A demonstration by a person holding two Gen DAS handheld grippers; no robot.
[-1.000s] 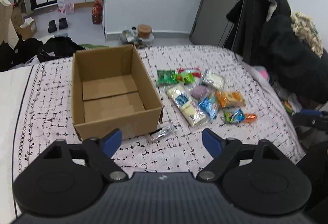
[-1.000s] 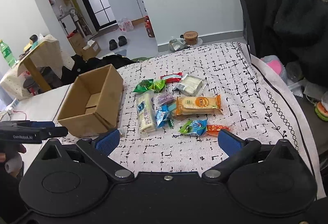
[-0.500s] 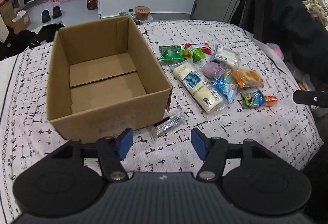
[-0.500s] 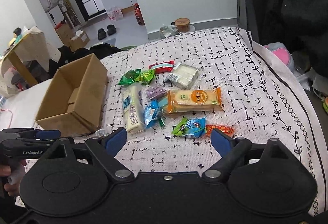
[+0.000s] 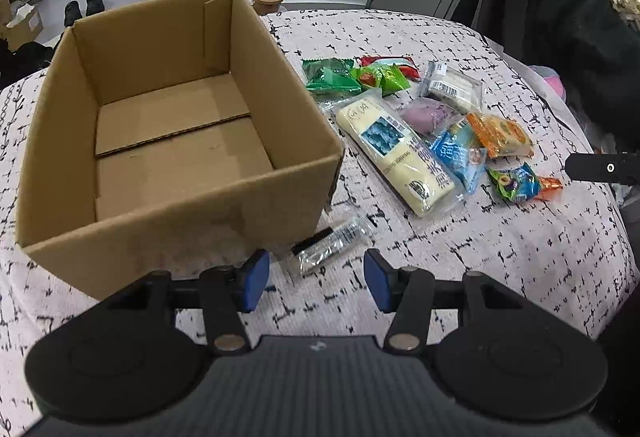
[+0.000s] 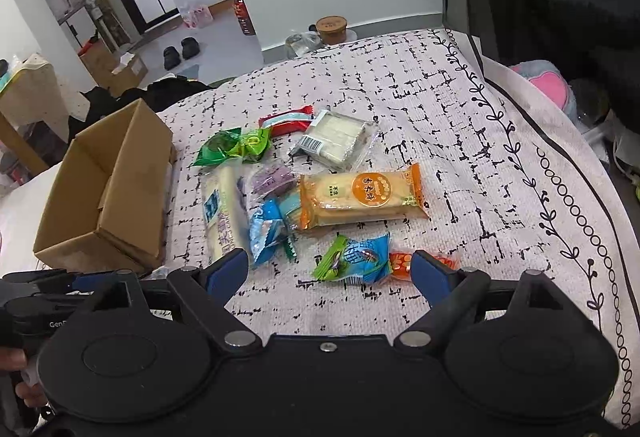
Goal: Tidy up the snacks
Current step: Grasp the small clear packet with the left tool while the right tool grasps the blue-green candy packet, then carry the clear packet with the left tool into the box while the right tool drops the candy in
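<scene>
An empty cardboard box (image 5: 168,141) stands open on the patterned cloth; it also shows in the right wrist view (image 6: 108,193). A clear-wrapped dark snack stick (image 5: 328,245) lies at the box's near right corner. My left gripper (image 5: 316,279) is open just in front of that stick, not touching it. Several snack packets lie to the right of the box: a long pale bar (image 5: 394,153), an orange-wrapped cake (image 6: 362,195), green packets (image 6: 232,147), a blue-green packet (image 6: 354,257). My right gripper (image 6: 328,273) is open, empty, straddling the blue-green packet from the near side.
The cloth-covered surface (image 6: 460,141) drops off at the right, where dark coats (image 5: 560,17) hang. Beyond the far edge the floor holds a jar (image 6: 331,29), shoes (image 6: 182,51) and bottles. The right gripper's tip (image 5: 600,167) shows at the left wrist view's right edge.
Both grippers have moved forward and down toward the cloth. The left gripper's jaws narrowed somewhat and now sit close to the clear-wrapped stick. The right gripper came up to the blue-green packet.
</scene>
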